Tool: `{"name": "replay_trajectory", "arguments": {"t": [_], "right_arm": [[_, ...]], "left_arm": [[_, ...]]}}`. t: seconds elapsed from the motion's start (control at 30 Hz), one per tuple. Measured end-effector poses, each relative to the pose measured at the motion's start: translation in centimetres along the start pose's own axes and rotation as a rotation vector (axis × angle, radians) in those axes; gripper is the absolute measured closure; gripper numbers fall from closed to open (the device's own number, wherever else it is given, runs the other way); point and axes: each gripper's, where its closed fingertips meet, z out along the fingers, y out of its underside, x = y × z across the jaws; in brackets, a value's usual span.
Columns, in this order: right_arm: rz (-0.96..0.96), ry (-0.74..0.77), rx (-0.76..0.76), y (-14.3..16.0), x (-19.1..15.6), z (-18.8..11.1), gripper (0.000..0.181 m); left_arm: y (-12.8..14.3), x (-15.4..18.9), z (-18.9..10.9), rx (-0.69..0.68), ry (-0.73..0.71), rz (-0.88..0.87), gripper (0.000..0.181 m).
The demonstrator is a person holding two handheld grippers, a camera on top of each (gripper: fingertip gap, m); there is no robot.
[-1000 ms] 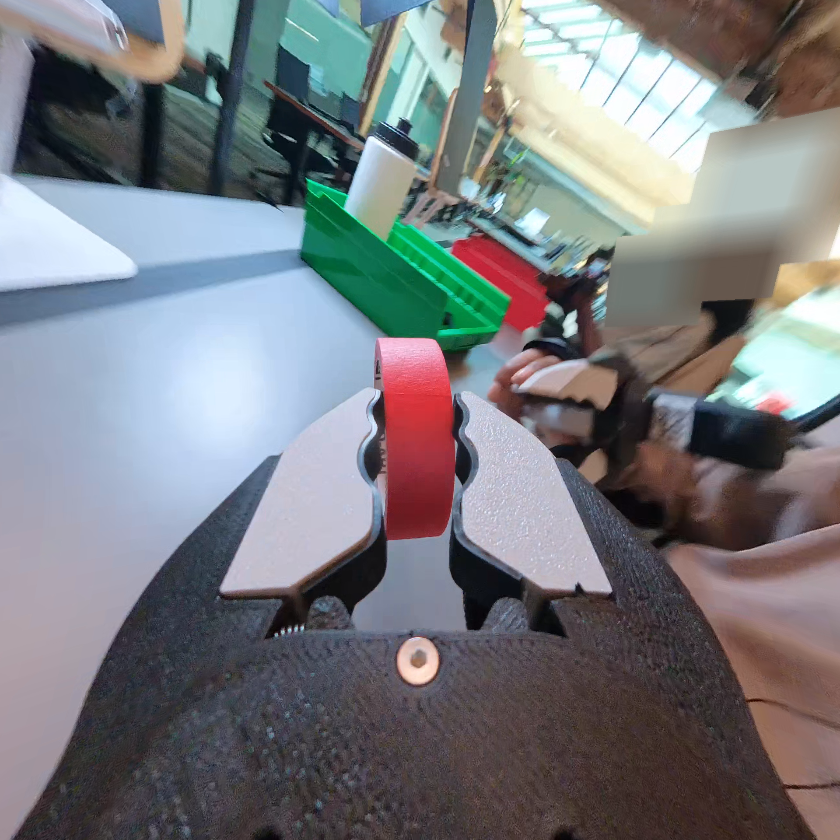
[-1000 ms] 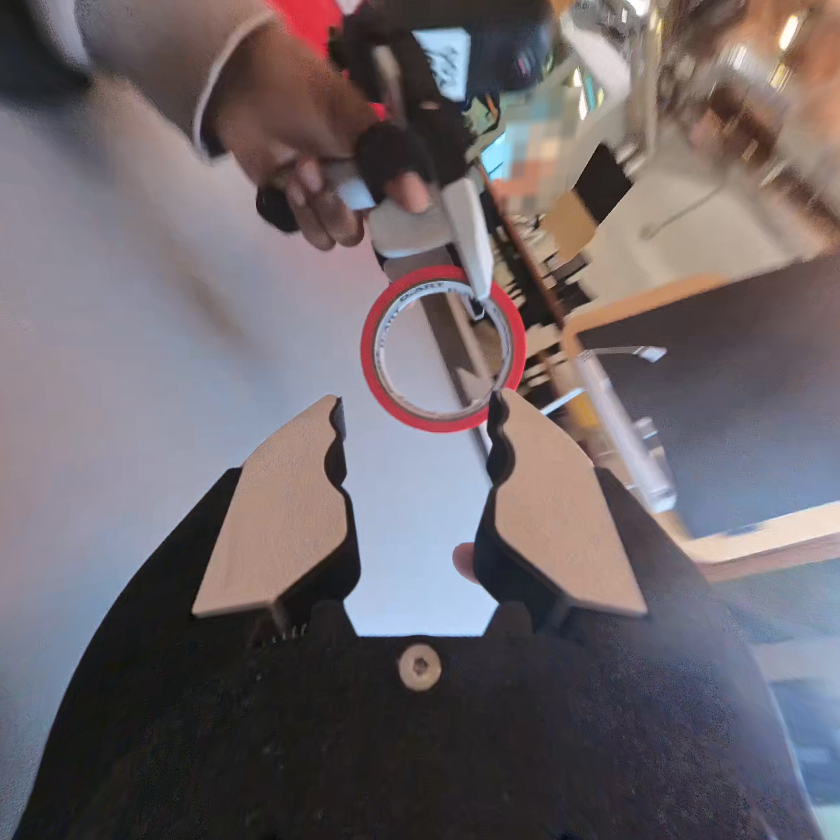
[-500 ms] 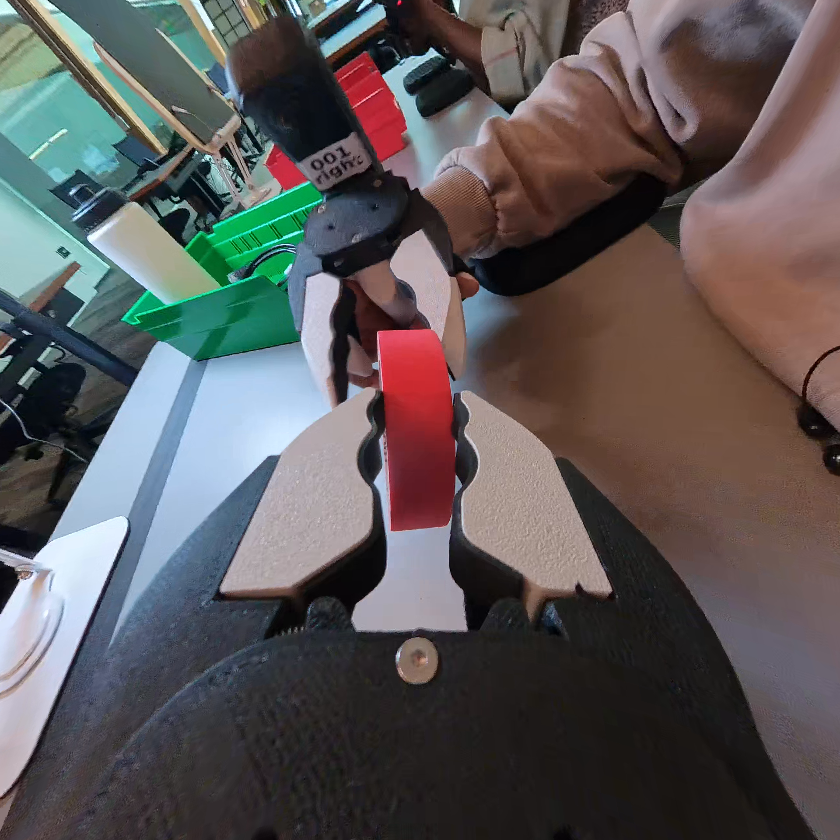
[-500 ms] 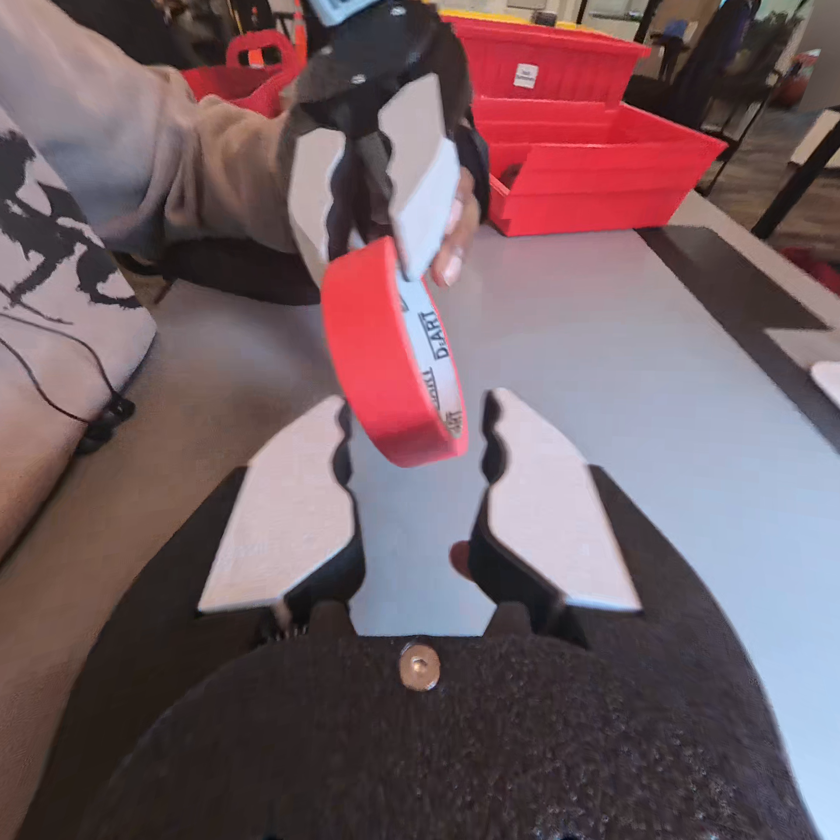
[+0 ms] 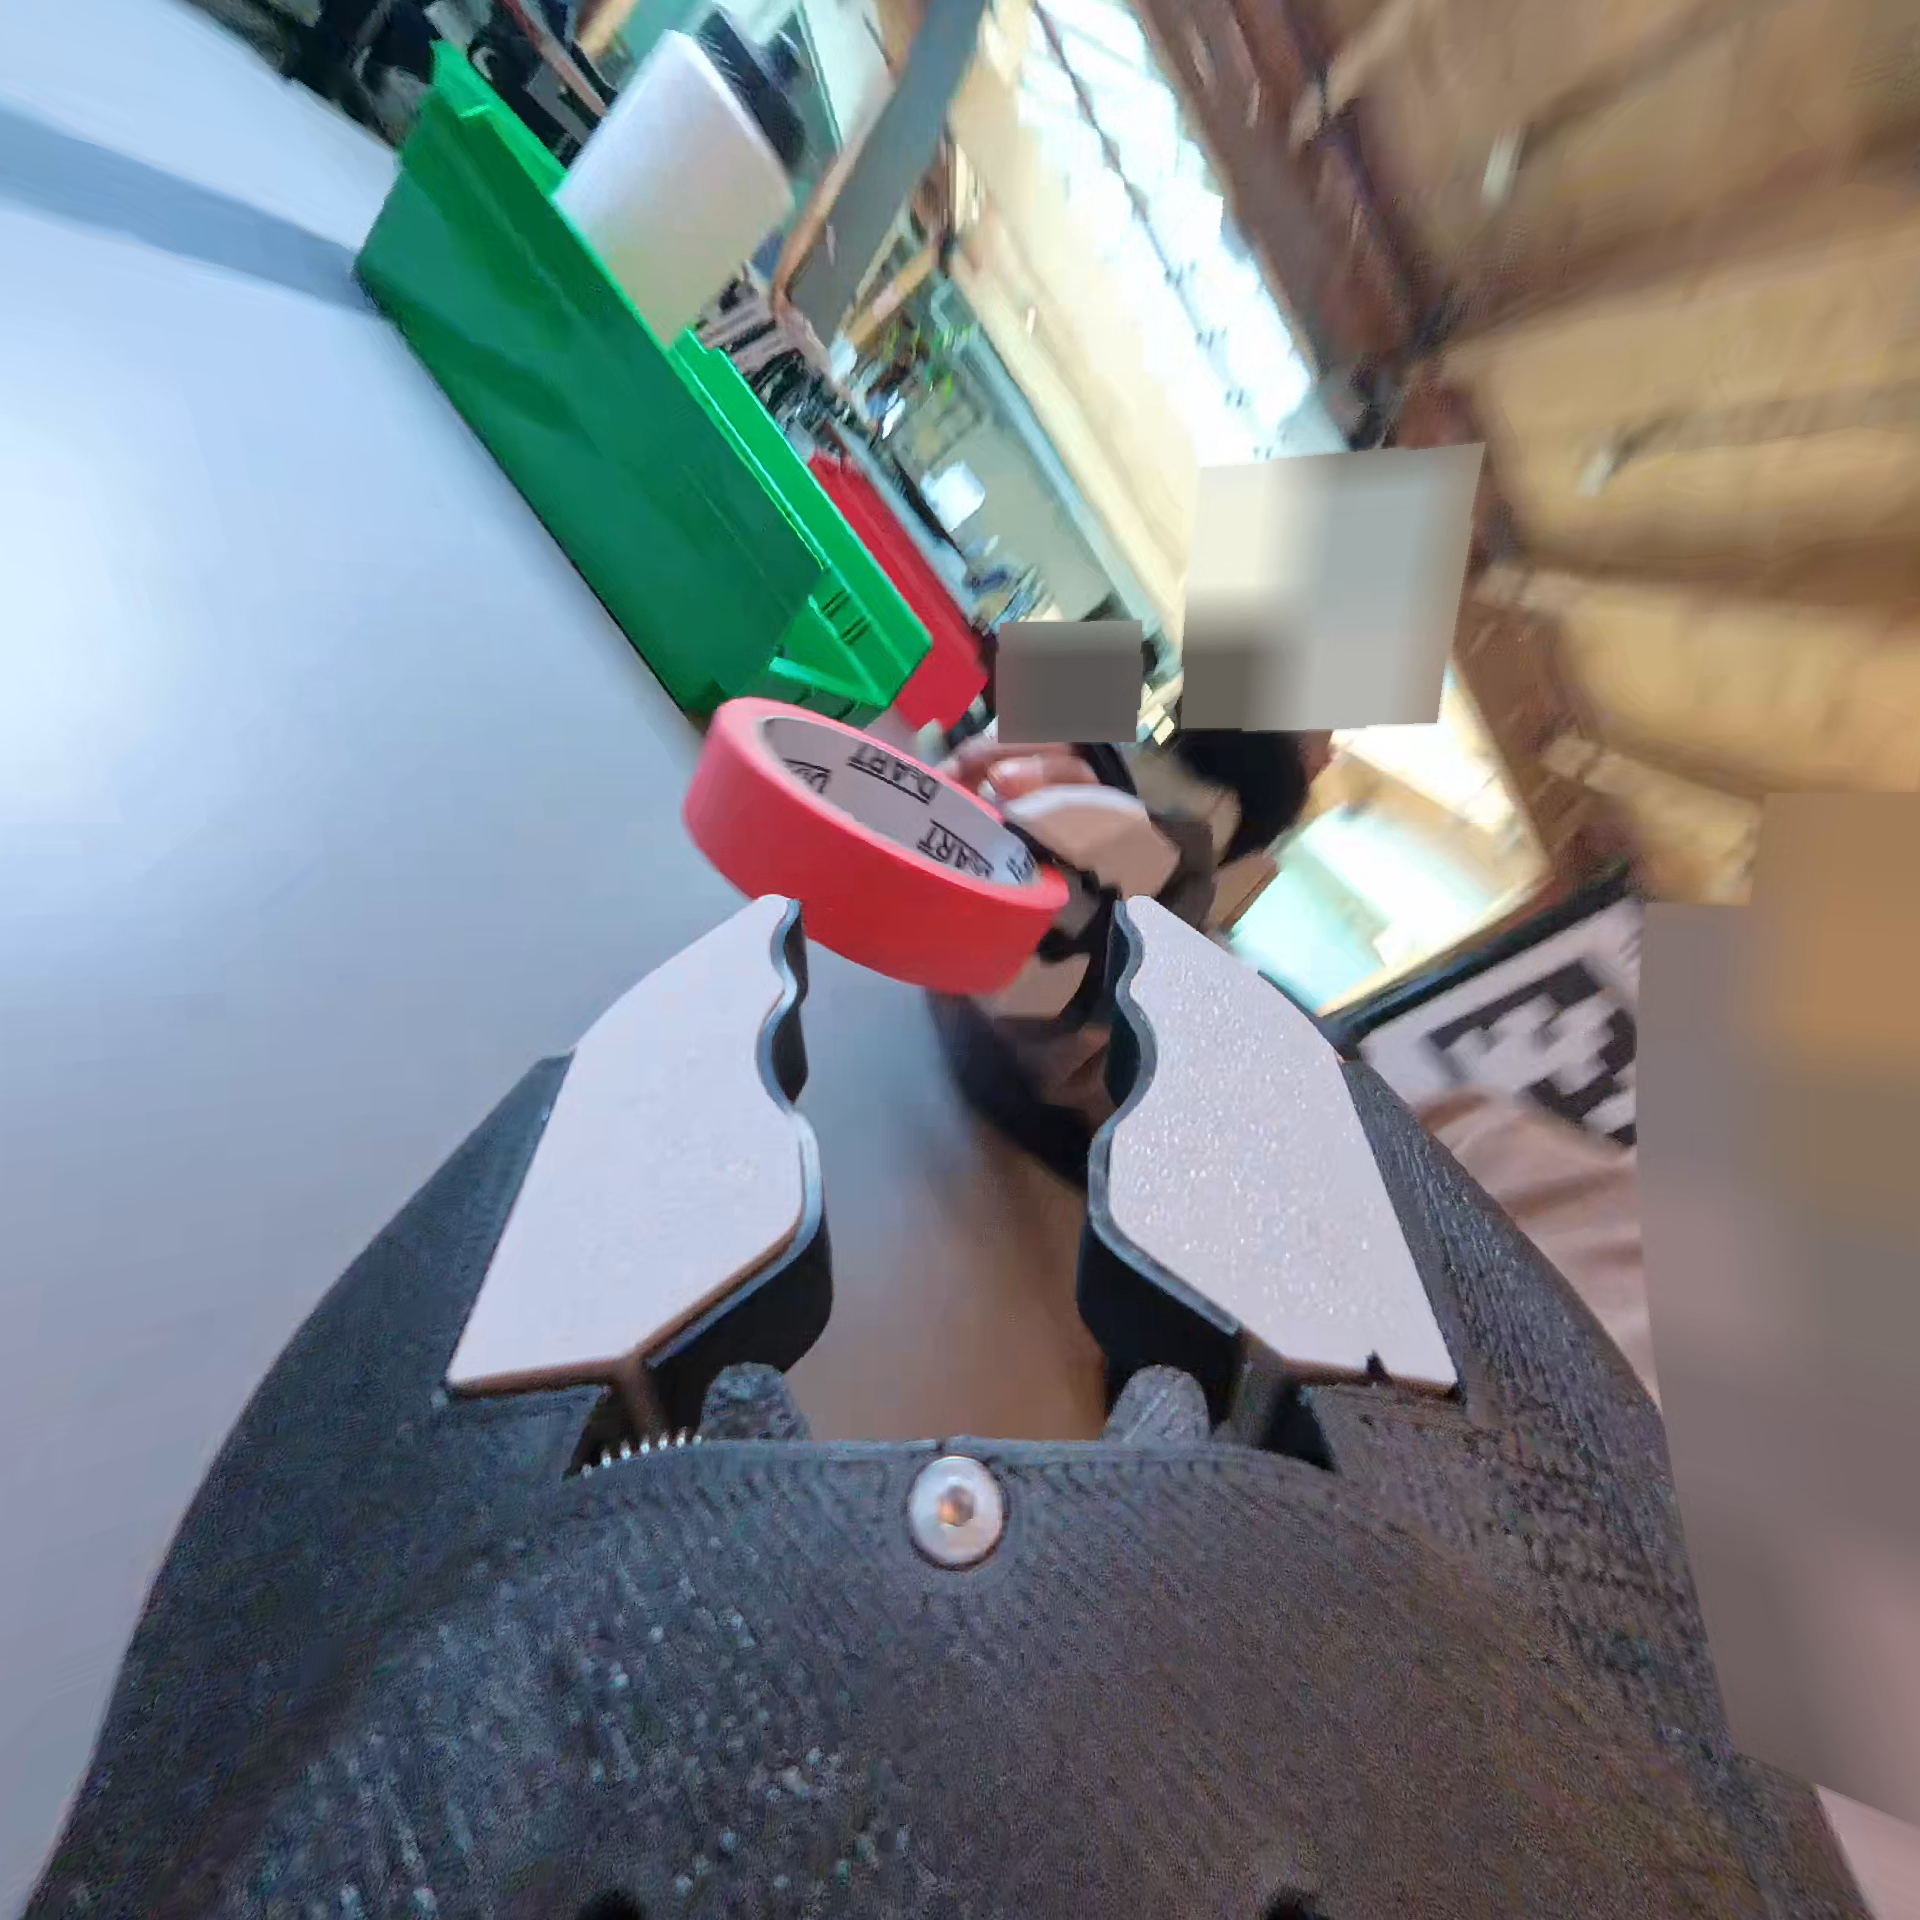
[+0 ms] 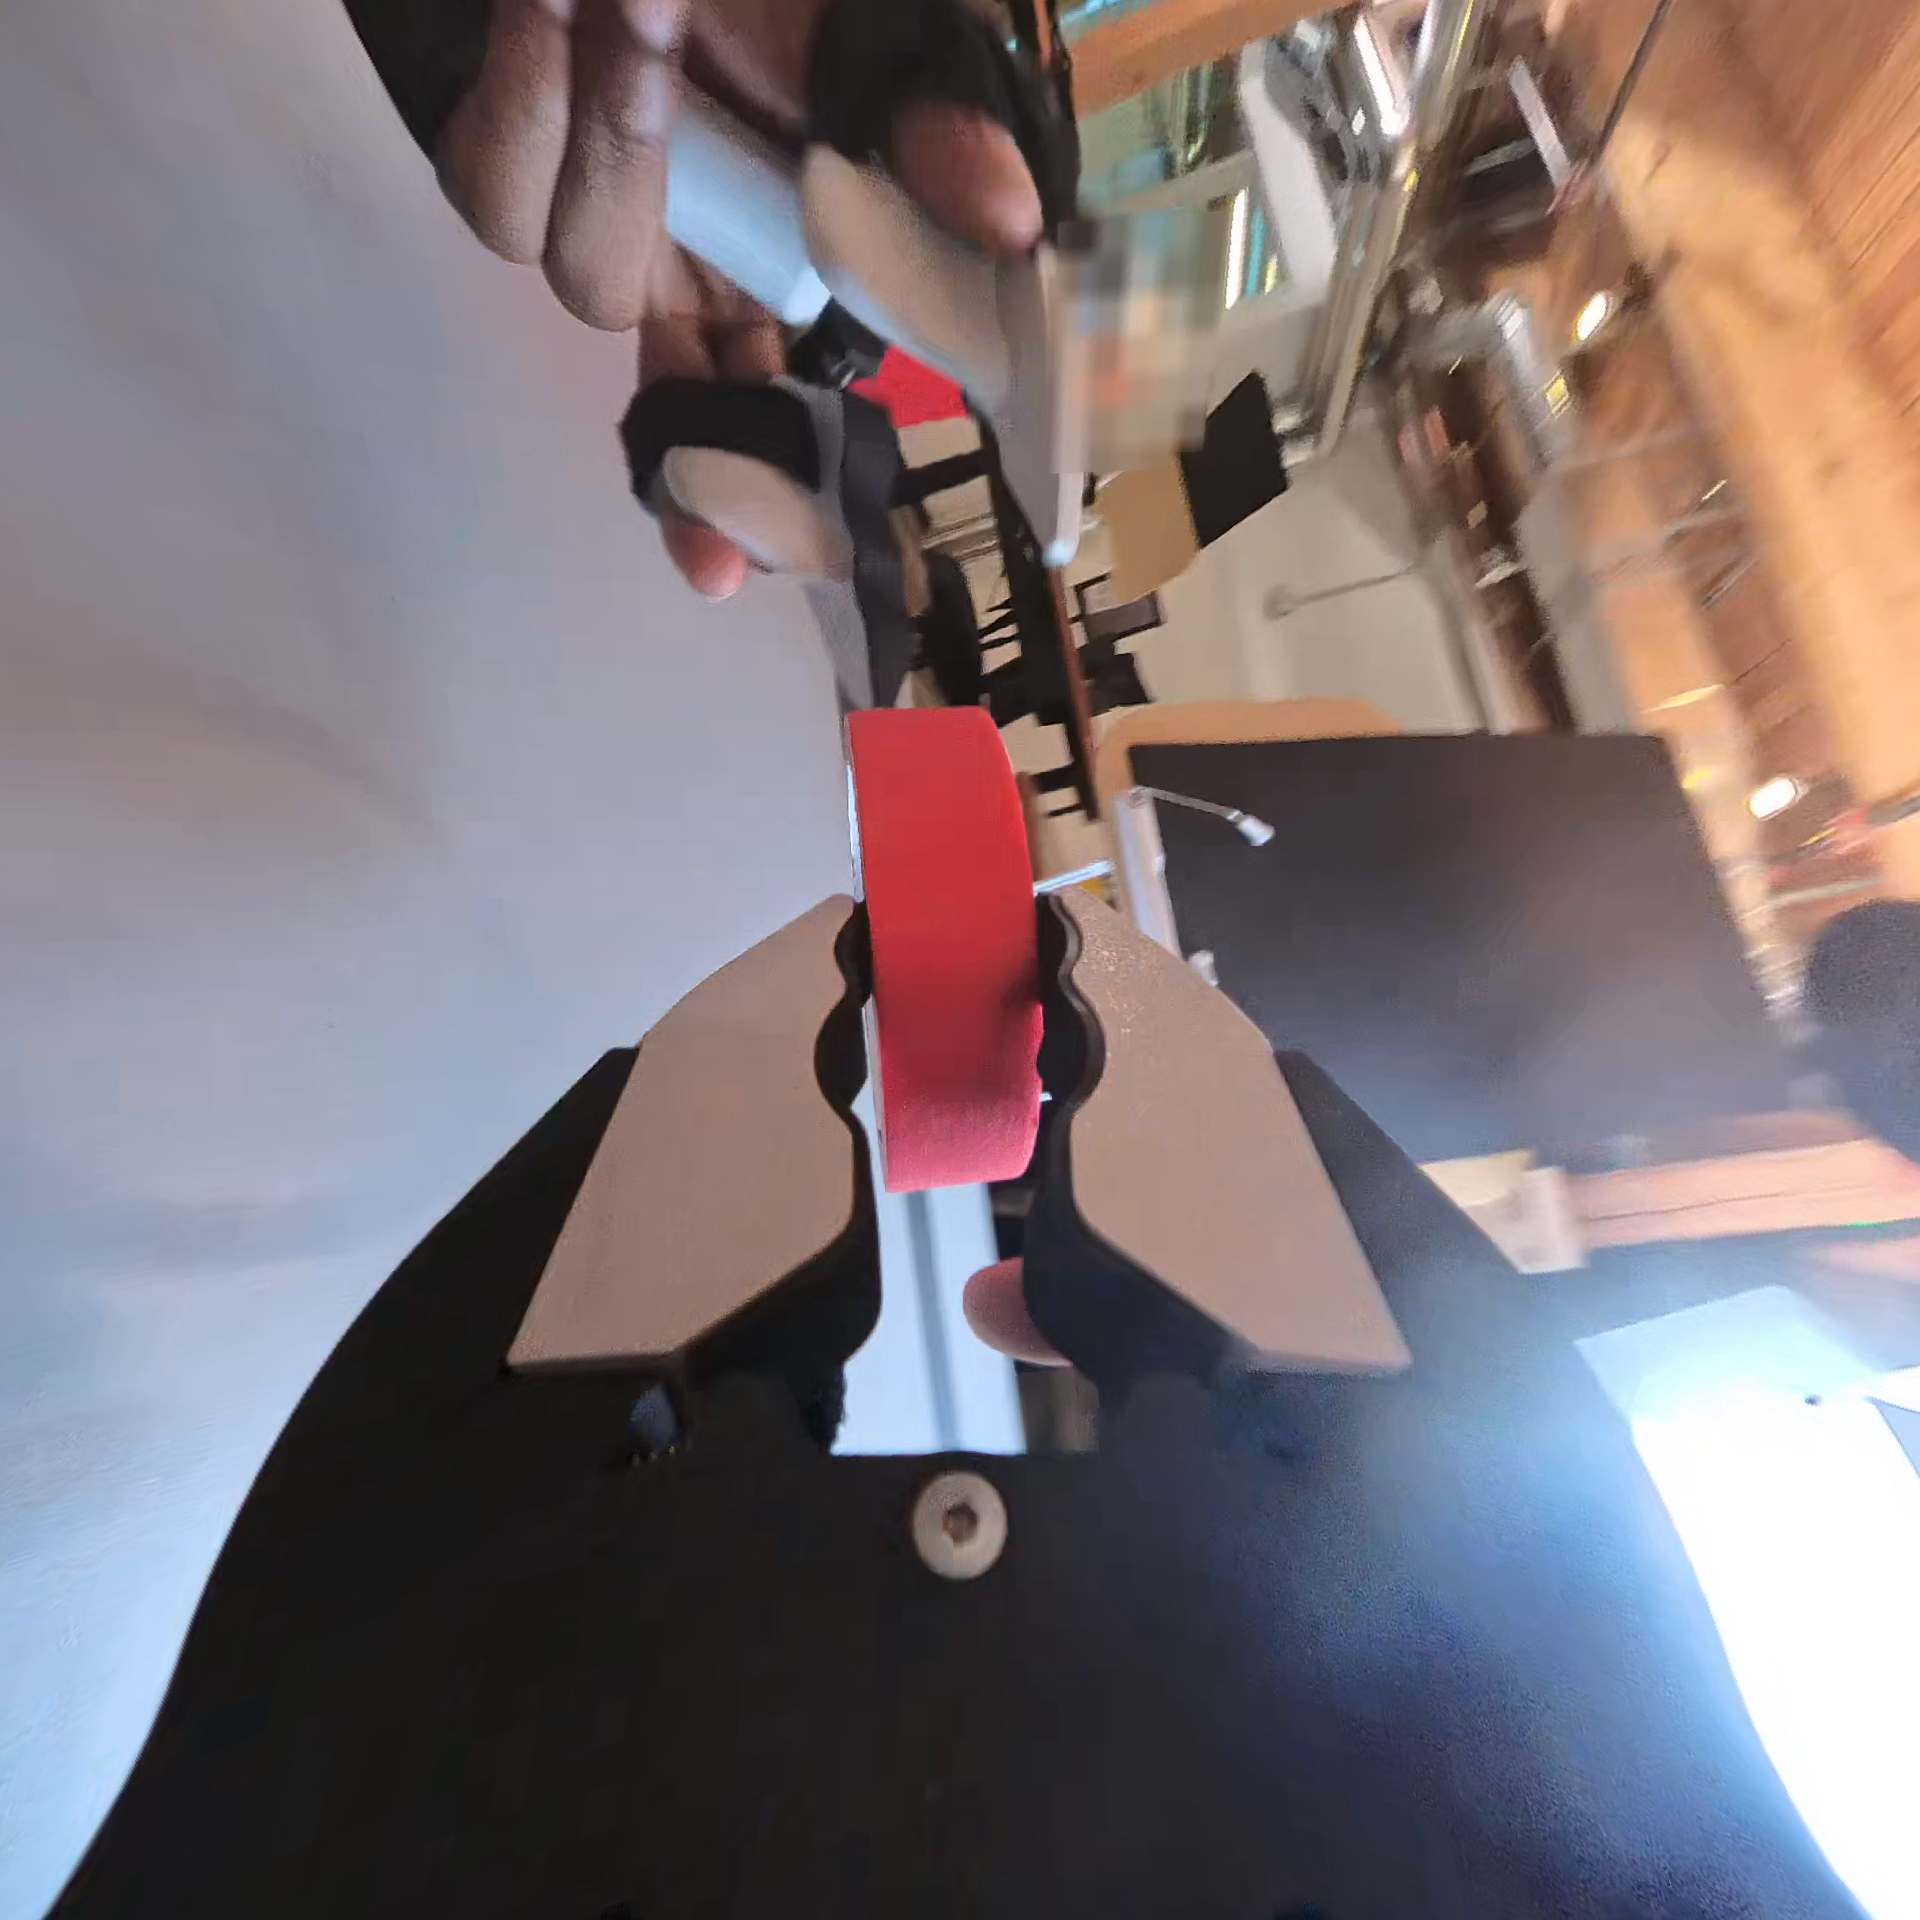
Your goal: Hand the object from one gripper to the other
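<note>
A red tape roll [image 6: 951, 956] stands edge-on between my right gripper's [image 6: 951, 914] two pads, which press on its flat sides. My right gripper is shut on it. In the left wrist view the same tape roll [image 5: 873, 862] hangs just beyond my left gripper's [image 5: 954, 920] fingertips, with its white core showing. The right gripper's pale fingers [image 5: 1091, 831] clamp its far side. My left gripper is open and holds nothing; its pads stand wide apart and clear of the roll. In the right wrist view the left gripper [image 6: 883, 312] shows farther off at the top, held by a hand.
Green bins [image 5: 582, 416] and a white bottle [image 5: 675, 197] stand at the far side of the grey table [image 5: 208, 727], with a red bin [image 5: 914, 613] behind them. A black panel [image 6: 1403, 935] stands to the right in the right wrist view. A person's sleeve fills the right side. The grippers' ends are close to 7 cm from one another.
The left gripper held the roll in both earlier frames. Now the right pads have come together on the roll, the left has opened and let go, and the two grippers have drawn apart.
</note>
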Motion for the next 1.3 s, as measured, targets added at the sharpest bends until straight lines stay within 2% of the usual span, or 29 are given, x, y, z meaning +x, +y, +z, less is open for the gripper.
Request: {"name": "replay_trajectory", "arguments": {"t": [0.07, 0.1, 0.2, 0.3, 0.37, 0.43, 0.53, 0.63, 0.7, 0.8, 0.93, 1.1, 1.13, 1.17, 1.2, 1.3], "right_arm": [[-0.132, 0.052, 0.026, -0.9, 0.0, 0.1, 0.151], [-0.184, 0.073, 0.044, -1.4, -0.1, 0.1, 0.151], [-0.278, 0.094, 0.087, -2.9, -0.7, 0.1, 0.151], [-0.316, 0.111, 0.112, -3.7, -0.9, 0.1, 0.151], [-0.274, 0.113, 0.103, -3.5, -0.6, 0.0, 0.149], [-0.128, 0.059, 0.084, -2.9, -0.6, 0.3, 0.142], [0.259, -0.102, 0.057, -1.9, -0.6, 0.5, 0.122], [0.770, -0.221, 0.111, -1.3, 0.8, 0.3, 0.119], [1.039, -0.262, 0.106, 0.0, 1.7, 0.3, 0.118], [1.231, -0.286, 0.060, 1.8, 1.6, 0.6, 0.117], [1.217, -0.237, -0.016, 1.8, 0.6, 1.5, 0.117], [1.151, -0.020, -0.113, 1.5, 0.0, 3.4, 0.134], [1.118, -0.008, -0.133, 1.6, -0.1, 3.8, 0.144], [1.100, -0.003, -0.135, 1.6, 0.0, 4.0, 0.161], [1.087, -0.010, -0.137, 1.8, 0.0, 4.1, 0.169], [1.032, -0.037, -0.100, 1.9, 0.3, 3.8, 0.171]], "left_arm": [[-0.1, -1.3, -0.1, 0.065, 0.046, -0.192, 0.123], [0.0, -1.8, 0.0, 0.073, 0.049, -0.234, 0.122], [0.7, -1.5, 0.6, 0.039, 0.064, -0.251, 0.122], [1.2, -0.5, 0.7, -0.001, 0.091, -0.213, 0.148], [1.1, 0.0, 0.5, -0.026, 0.085, -0.132, 0.148], [0.7, 0.7, 0.4, -0.028, 0.046, 0.010, 0.149], [-0.8, 1.5, -0.5, -0.008, -0.076, 0.302, 0.151], [-2.2, 1.8, -1.7, 0.001, -0.239, 0.606, 0.153], [-2.6, 2.0, -2.1, 0.000, -0.315, 0.752, 0.153], [-2.3, 2.5, -1.7, -0.006, -0.355, 0.845, 0.153], [-0.9, 2.6, -0.2, -0.043, -0.418, 0.905, 0.153], [0.5, 2.8, 2.1, 0.033, -0.449, 0.759, 0.153], [0.7, 3.0, 2.5, 0.042, -0.441, 0.727, 0.153], [0.9, 3.2, 2.8, 0.050, -0.446, 0.718, 0.153], [0.9, 3.3, 2.9, 0.050, -0.464, 0.741, 0.153], [1.4, 3.7, 3.2, 0.028, -0.462, 0.787, 0.151]]}}
